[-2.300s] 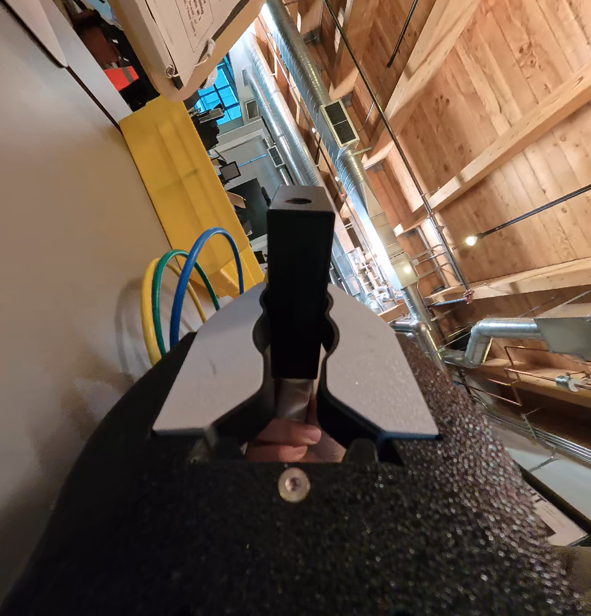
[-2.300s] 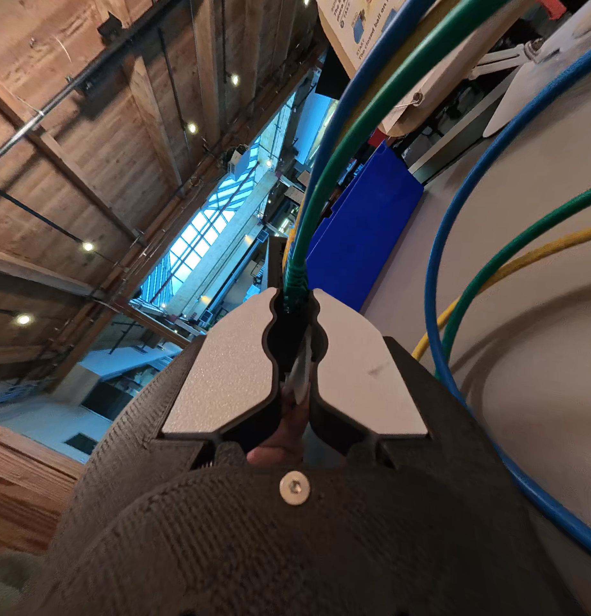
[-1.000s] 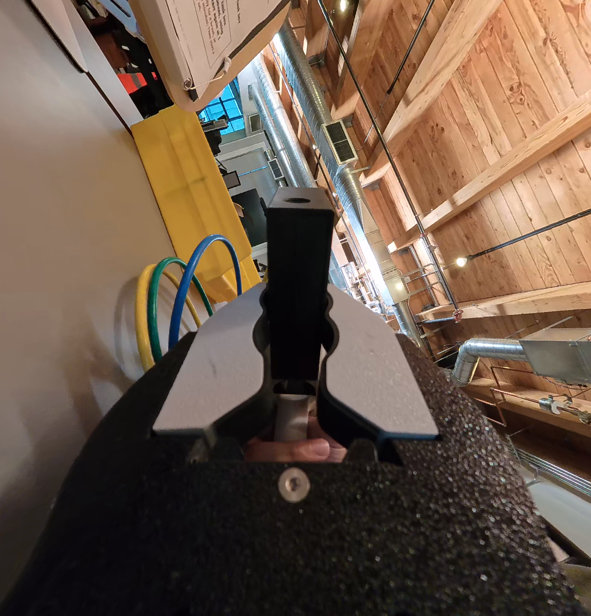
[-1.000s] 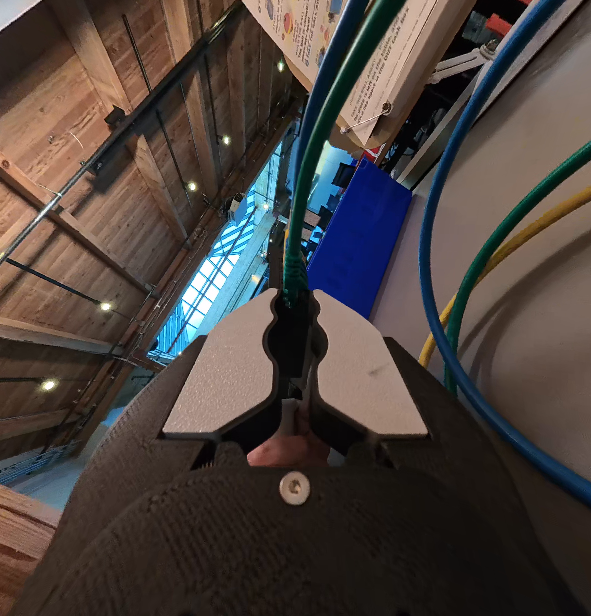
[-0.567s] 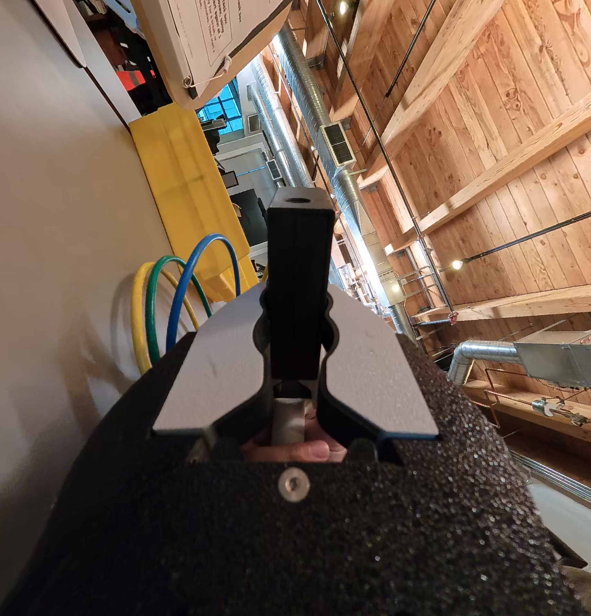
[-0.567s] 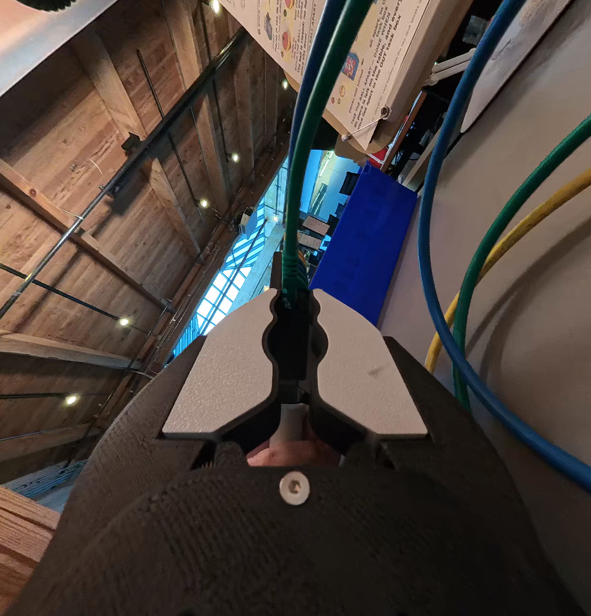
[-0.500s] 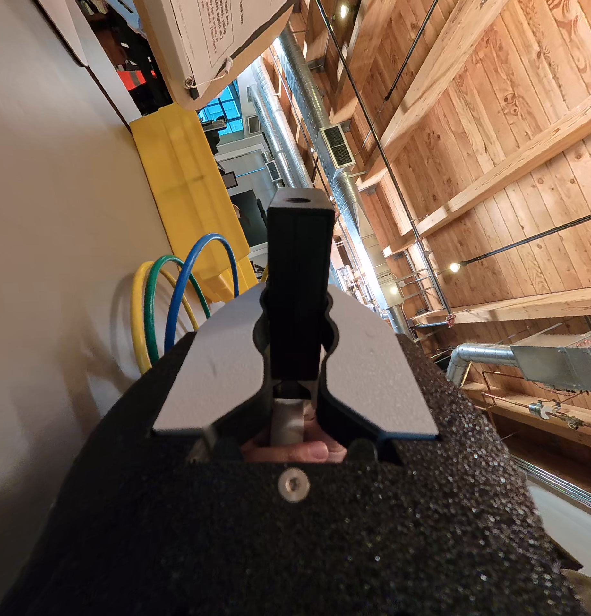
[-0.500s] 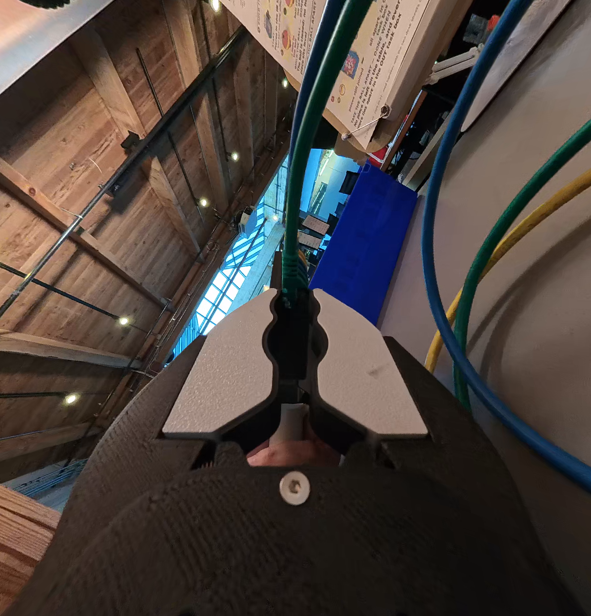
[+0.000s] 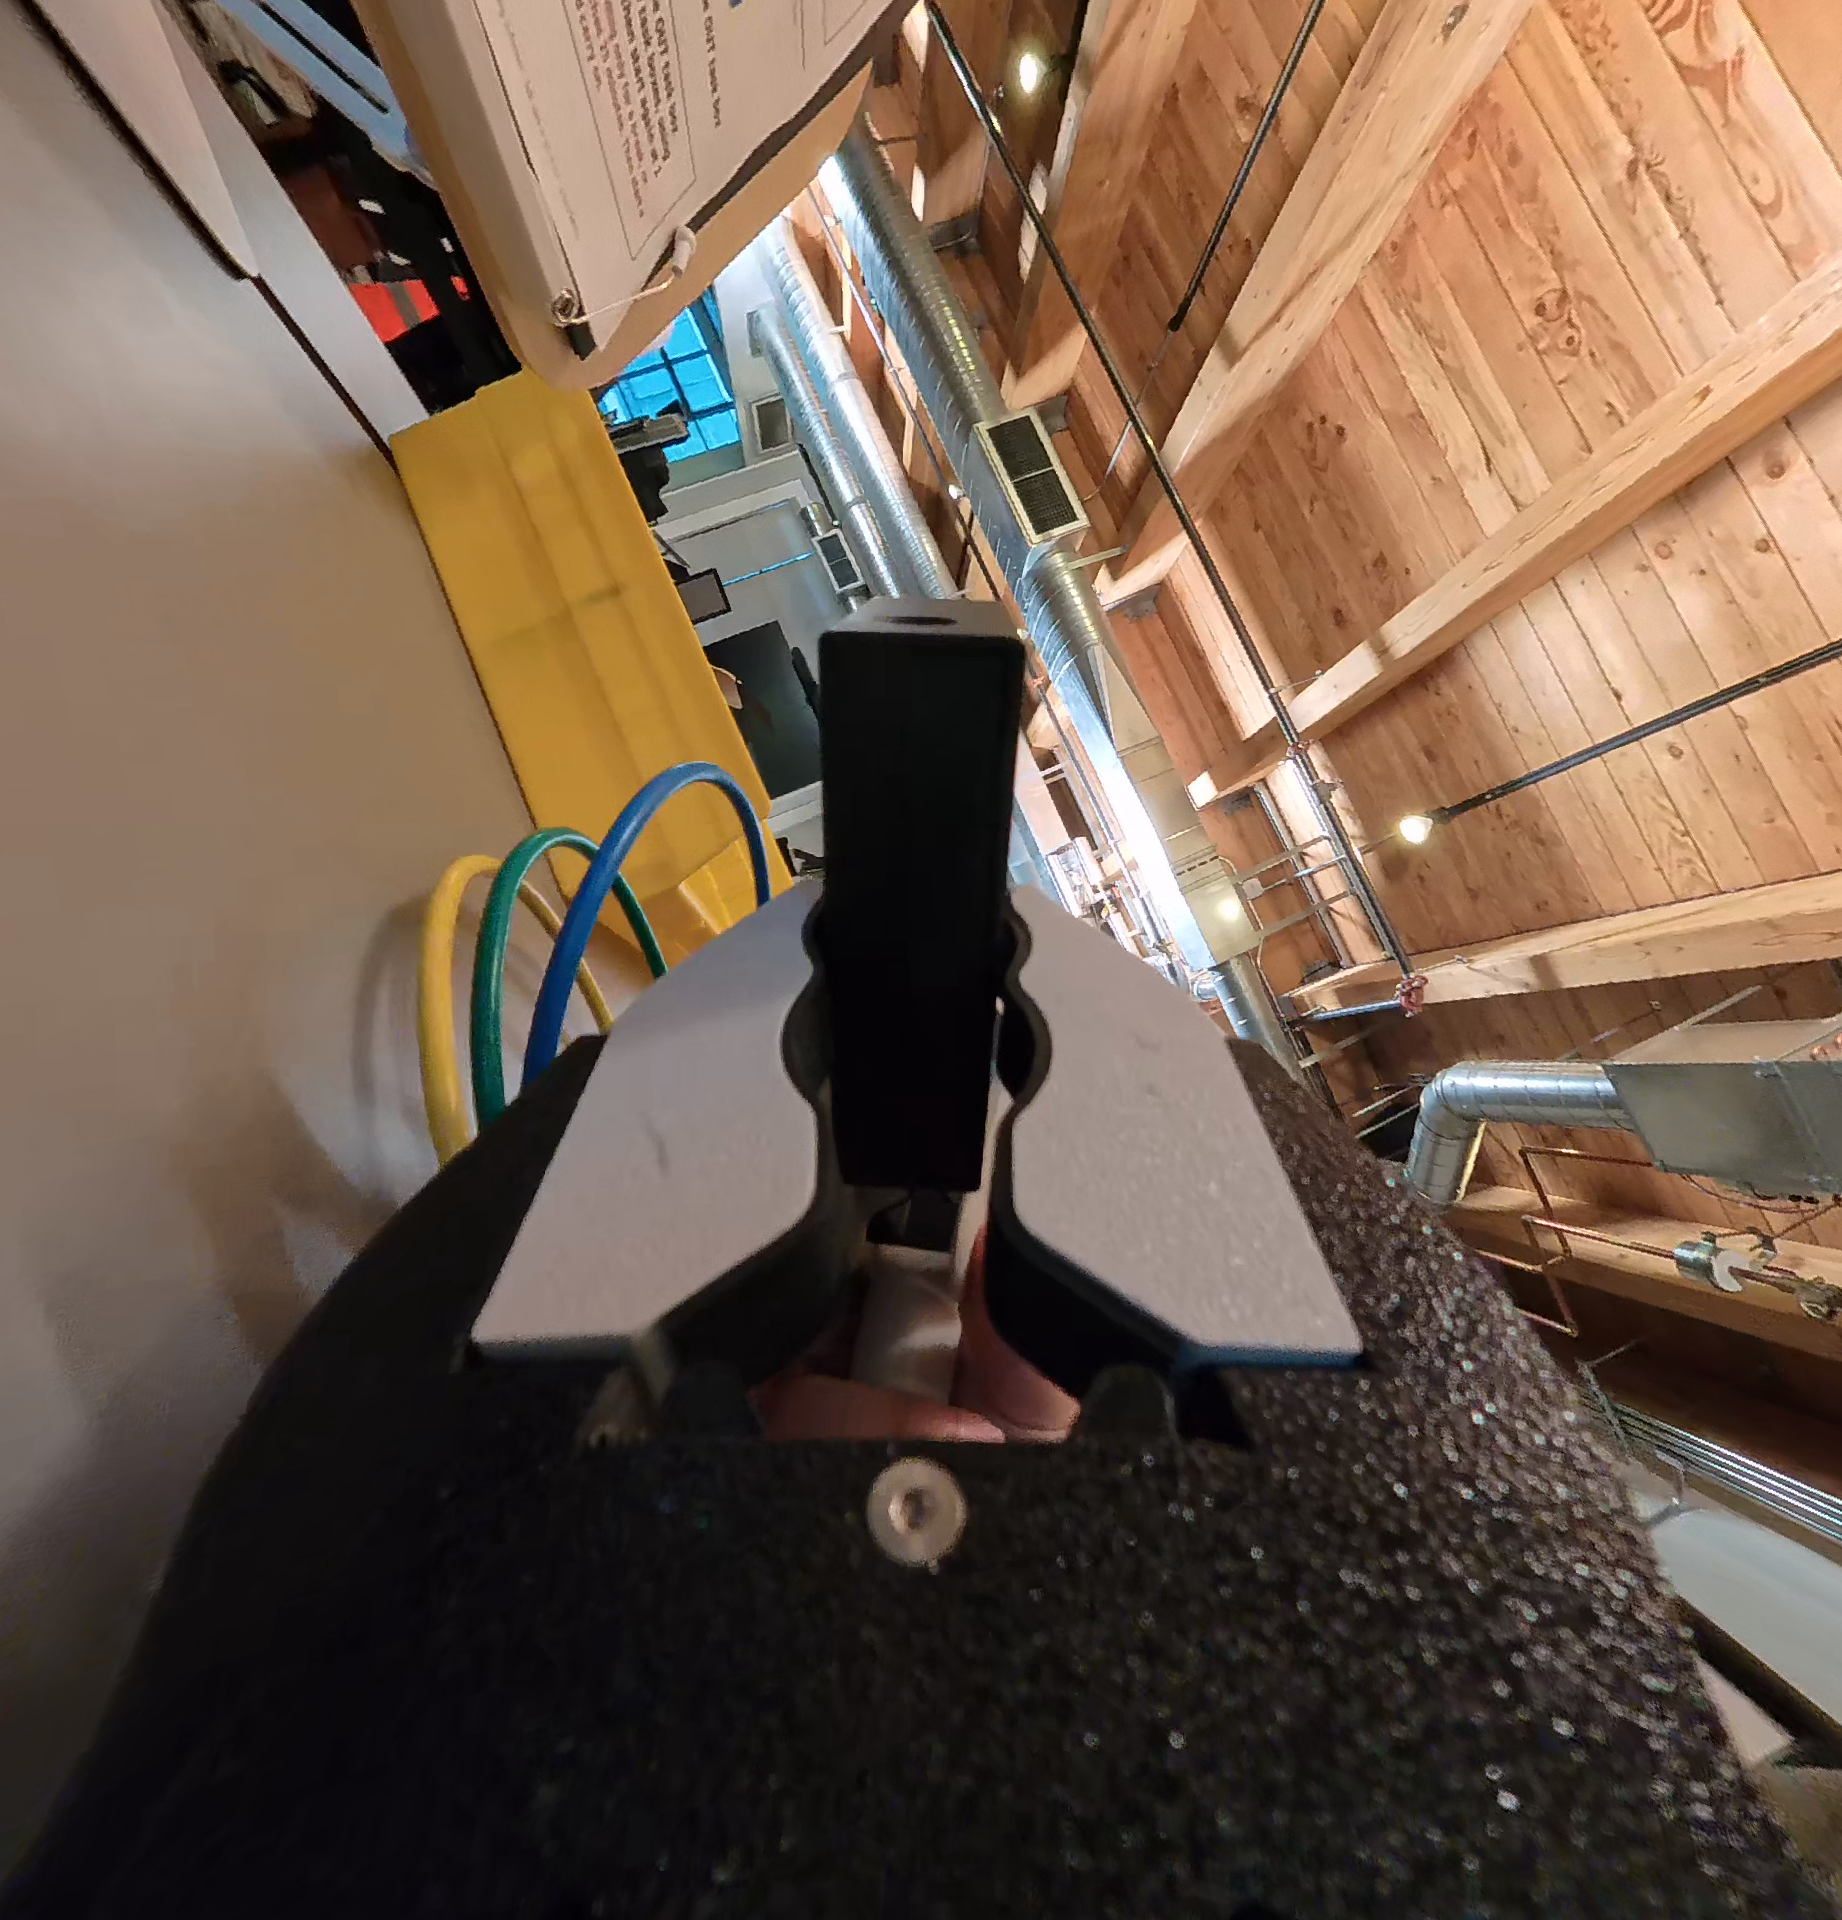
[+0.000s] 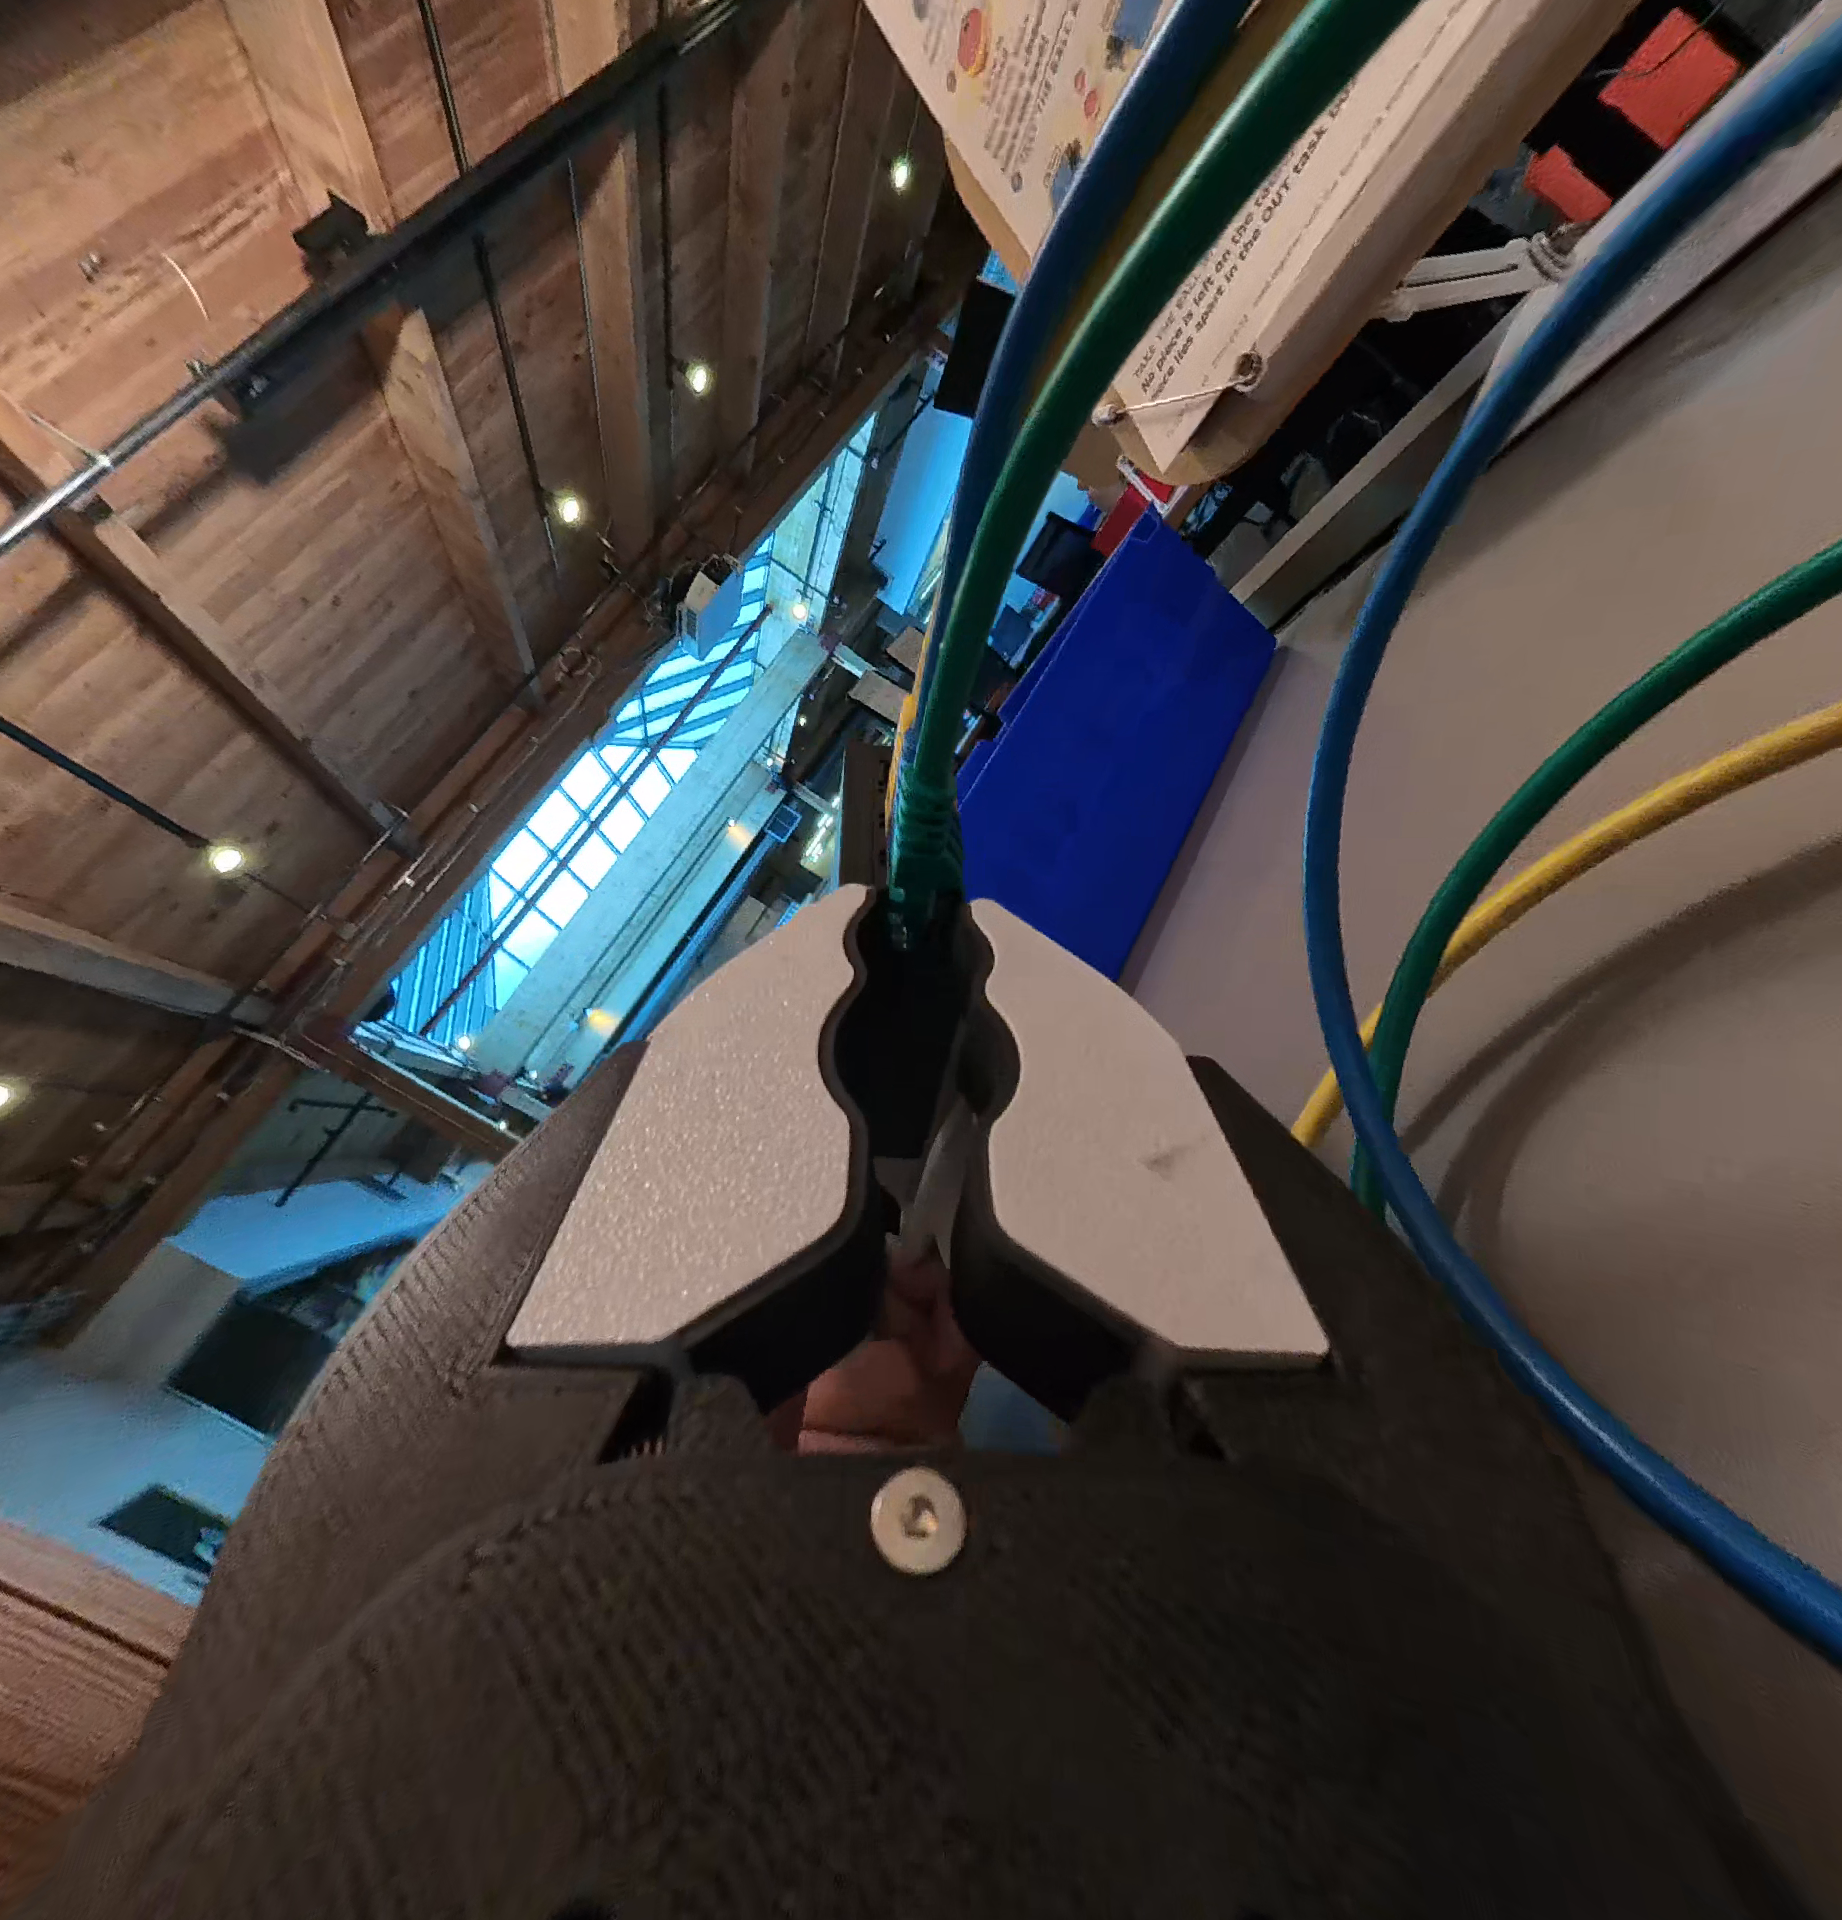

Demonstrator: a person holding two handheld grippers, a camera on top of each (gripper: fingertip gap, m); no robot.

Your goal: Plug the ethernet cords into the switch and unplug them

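My left gripper [image 9: 912, 920] is shut on the black switch [image 9: 915, 810], a narrow box held end-on and pointing up at the ceiling. My right gripper [image 10: 922, 920] is shut on the plug boot of the green ethernet cord [image 10: 927, 836], whose cable arcs up and out of the frame. A dark edge [image 10: 861, 821] shows just beyond the plug; I cannot tell whether they touch. A blue cord [image 10: 1338, 935] and a yellow cord [image 10: 1623, 831] loop over the table at the right. The left wrist view shows loops of the yellow cord [image 9: 441, 987], green cord [image 9: 493, 966] and blue cord [image 9: 636, 821].
The grey table [image 9: 169, 727] fills the left side of the left wrist view, with a yellow bin [image 9: 574, 665] at its far end. A blue bin [image 10: 1093, 769] stands beyond my right gripper. A cardboard sign hangs overhead [image 9: 626, 156]. Wooden ceiling beams and ducts are above. My left and right fingertips are right by each other.
My right gripper has swung and tilted with the green plug still in it, so the blue bin and cords sit lower and to the right. My left gripper has barely moved.
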